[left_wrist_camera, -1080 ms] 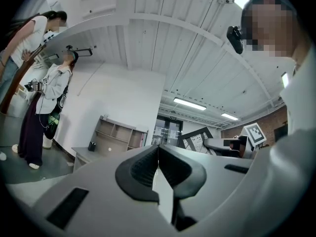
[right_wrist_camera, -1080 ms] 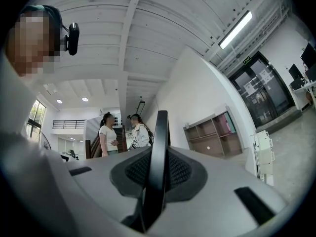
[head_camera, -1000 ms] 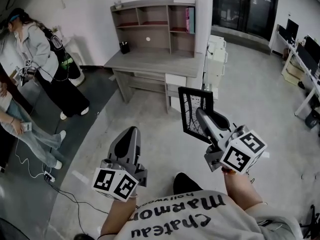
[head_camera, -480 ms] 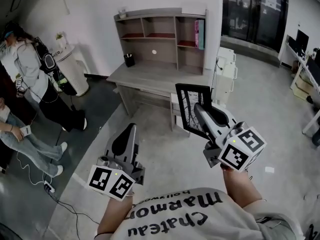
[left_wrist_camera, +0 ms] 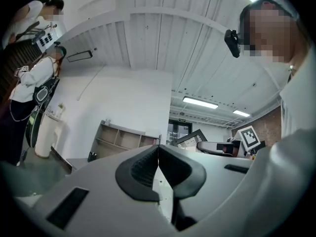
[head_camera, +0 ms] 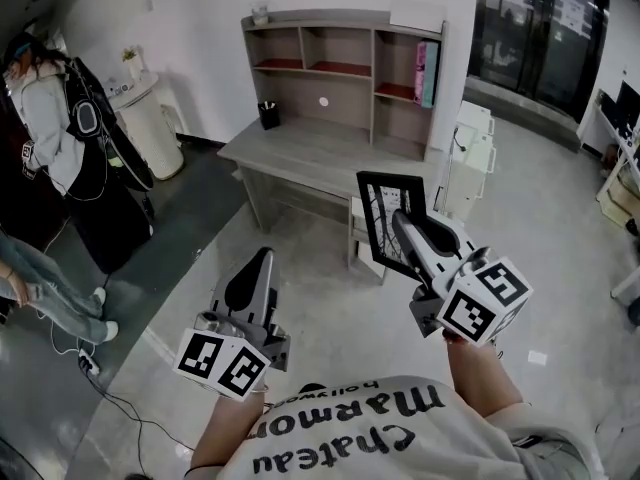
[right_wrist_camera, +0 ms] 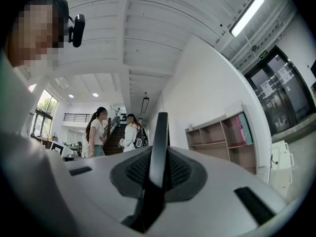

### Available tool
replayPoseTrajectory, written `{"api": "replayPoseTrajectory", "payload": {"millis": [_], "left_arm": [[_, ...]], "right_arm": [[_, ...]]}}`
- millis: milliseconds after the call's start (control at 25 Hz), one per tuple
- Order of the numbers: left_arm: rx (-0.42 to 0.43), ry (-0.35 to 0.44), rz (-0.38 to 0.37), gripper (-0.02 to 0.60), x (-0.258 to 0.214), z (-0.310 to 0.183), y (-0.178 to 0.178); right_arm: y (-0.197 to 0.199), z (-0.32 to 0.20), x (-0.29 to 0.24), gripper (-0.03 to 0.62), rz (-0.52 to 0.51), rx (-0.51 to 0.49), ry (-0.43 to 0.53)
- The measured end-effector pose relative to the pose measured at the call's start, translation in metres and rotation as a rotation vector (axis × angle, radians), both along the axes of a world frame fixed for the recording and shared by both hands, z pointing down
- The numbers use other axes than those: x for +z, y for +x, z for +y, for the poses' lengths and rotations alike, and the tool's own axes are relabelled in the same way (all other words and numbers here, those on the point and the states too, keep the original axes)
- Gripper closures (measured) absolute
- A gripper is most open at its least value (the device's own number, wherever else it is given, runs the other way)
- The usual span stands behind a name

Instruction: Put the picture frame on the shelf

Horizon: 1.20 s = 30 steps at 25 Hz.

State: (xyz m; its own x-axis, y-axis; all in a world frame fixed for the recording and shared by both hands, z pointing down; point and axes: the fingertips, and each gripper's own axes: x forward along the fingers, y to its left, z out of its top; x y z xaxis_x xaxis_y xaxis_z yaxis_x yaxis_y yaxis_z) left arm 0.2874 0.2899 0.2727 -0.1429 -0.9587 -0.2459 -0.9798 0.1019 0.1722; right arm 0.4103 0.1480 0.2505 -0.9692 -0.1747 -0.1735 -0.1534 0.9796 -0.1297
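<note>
The task is in its carrying stage, with the placing yet to come. Seen from the head camera, the picture frame (head_camera: pixel 380 218) is in the air close in front of the wearer, just right of centre toward 3 o'clock. It stands upright, held by its edge. Beyond it lies a stretch of bare floor. After that, toward 12 o'clock, comes a wooden desk (head_camera: pixel 300 153) with the shelf (head_camera: pixel 374 78) standing on its back edge against the wall. The frame is well apart from the shelf, so what is left, as I judge it, is crossing the floor, then setting the frame down and letting go. Most shelf compartments look open; a pink book (head_camera: pixel 425 73) fills part of the one at 1 o'clock.

The left gripper (head_camera: pixel 264 258), at 7 o'clock and nearest the wearer, has its jaws pressed together with nothing between them. The right gripper (head_camera: pixel 400 220), at 4 o'clock, has its jaws narrowly parted and clamped on the thin dark edge of the frame, which rises between the ribbed pads.

Two bystanders stand far off at 9 to 10 o'clock.
</note>
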Motion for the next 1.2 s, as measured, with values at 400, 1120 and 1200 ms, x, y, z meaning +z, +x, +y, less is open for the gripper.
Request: {"api": "replayPoseTrajectory", "payload": {"millis": [400,1120,1200], "left_arm": [[-0.003,-0.032,0.046,0.565,0.023,-0.038,-0.049],[0.080,0.020,-0.024,0.565,-0.029,-0.133,-0.217],[0.088,0.020,-0.035,0.565,-0.034,-0.138,-0.234]], "right_arm": [[-0.049,-0.038,0.024,0.544,0.024,-0.008,-0.051],[-0.195,-0.120,-0.030,0.545,-0.025,0.105,0.019],[-0.210,-0.125,-0.033,0.545,-0.036,0.115,0.021]]}}
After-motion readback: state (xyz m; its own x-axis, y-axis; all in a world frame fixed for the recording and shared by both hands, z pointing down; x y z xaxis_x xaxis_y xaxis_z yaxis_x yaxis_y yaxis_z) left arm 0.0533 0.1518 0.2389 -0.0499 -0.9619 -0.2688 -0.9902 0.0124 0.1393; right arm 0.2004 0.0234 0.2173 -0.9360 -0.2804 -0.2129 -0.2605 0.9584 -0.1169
